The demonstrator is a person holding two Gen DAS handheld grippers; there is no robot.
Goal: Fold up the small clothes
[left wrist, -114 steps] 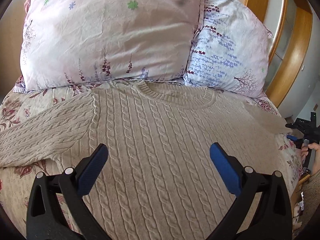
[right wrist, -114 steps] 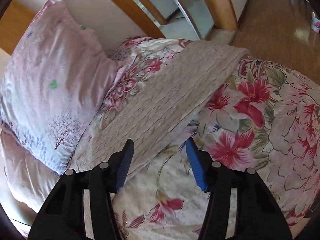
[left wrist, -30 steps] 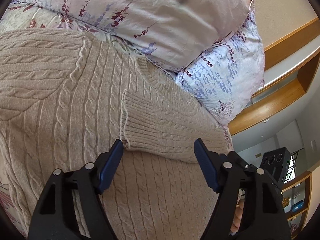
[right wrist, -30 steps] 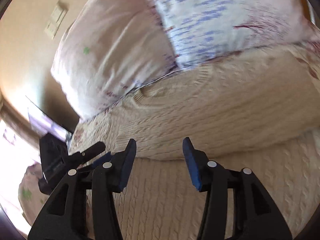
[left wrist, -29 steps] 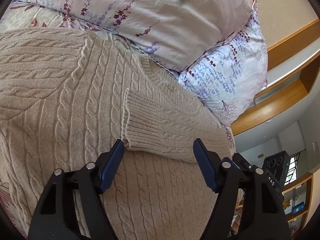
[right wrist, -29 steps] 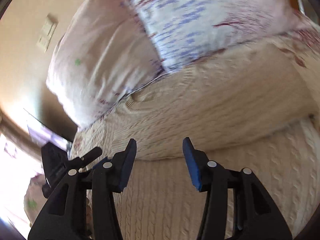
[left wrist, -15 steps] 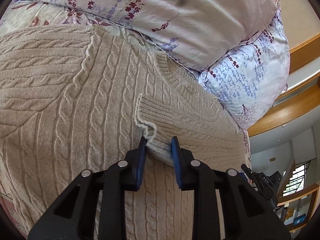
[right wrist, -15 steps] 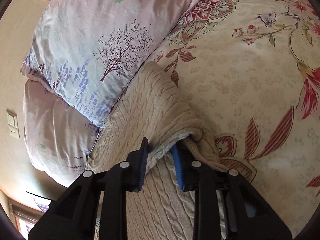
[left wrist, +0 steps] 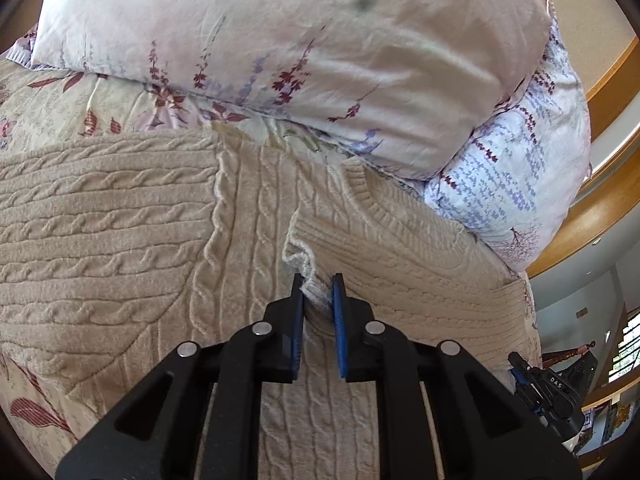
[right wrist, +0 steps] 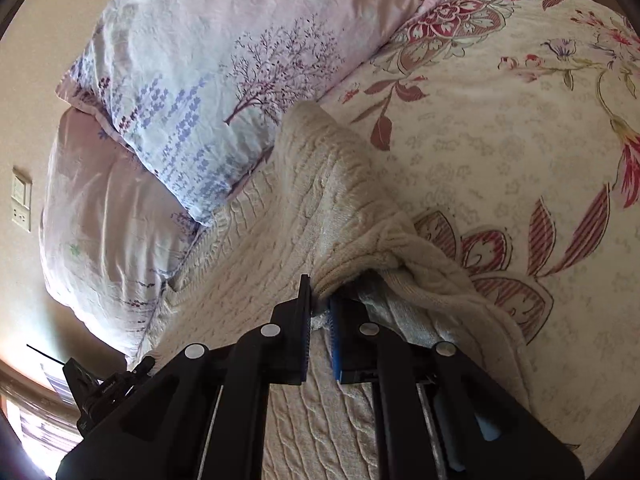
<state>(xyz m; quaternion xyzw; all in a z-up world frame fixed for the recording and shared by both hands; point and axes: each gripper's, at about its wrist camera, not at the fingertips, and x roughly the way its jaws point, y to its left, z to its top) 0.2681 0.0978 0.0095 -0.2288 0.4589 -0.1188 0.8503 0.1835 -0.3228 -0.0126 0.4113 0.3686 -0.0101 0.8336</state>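
1. The left gripper has its two blue-padded jaws drawn close together, clamped on the ribbed cuff of a sleeve of the beige cable-knit sweater. The cuff bunches into a small ruffle just ahead of the fingertips.
2. Under and to either side of that gripper the sweater's front lies flat on the bed. The pinched sleeve is folded across the chest and runs off to the gripper's right.
3. To the left of the left gripper, the other sleeve stretches out sideways, its cables running crosswise.
4. Just beyond the cuff sits the ribbed neckline, and past it two pillows: a pale pink one straight ahead and a white one with purple print ahead to the right.
5. Low at the right edge of the left wrist view, part of the other tool's black body shows beside the sweater's side.
6. The right gripper is likewise squeezed shut on knit fabric: a thick fold of the sweater's edge sits between its fingertips, and cloth drapes over its right finger.
7. To the right of this gripper spreads the floral bedspread; the sweater body runs ahead to the left.
8. Farther ahead lie the same two pillows, with a wall switch plate at far left.
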